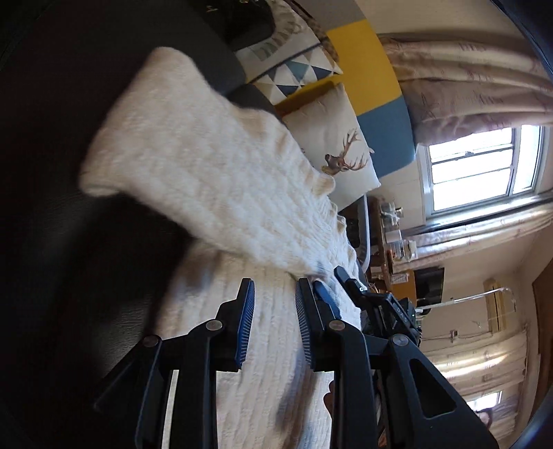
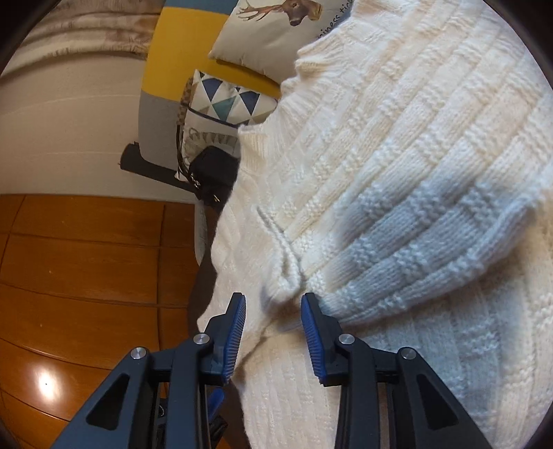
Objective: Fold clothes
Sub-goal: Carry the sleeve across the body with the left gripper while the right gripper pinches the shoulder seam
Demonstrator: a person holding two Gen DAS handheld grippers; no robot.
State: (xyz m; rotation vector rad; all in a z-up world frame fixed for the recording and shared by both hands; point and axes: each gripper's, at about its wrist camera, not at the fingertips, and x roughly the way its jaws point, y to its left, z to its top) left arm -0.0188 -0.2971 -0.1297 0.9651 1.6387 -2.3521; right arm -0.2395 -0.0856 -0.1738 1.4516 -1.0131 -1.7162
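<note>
Left wrist view: left tool [image 1: 274,293] has its jaws apart with nothing between them, hovering over one cream cable-knit sweater [image 1: 221,179] spread on a dark sofa [image 1: 52,207]; one sleeve [image 1: 166,131] lies folded across the body. Right wrist view: right tool [image 2: 273,307] also gapes wide, straddling a bunched knit ridge [image 2: 287,269] at the sleeve's shoulder end near the sofa's front edge, not gripping yet. Judgement: mid-fold, sleeve tucked, next move is closing on that ridge or the hem and carrying it over. Count: one sweater, two tools, three cushions, deer cushion [image 2: 276,27] among them.
</note>
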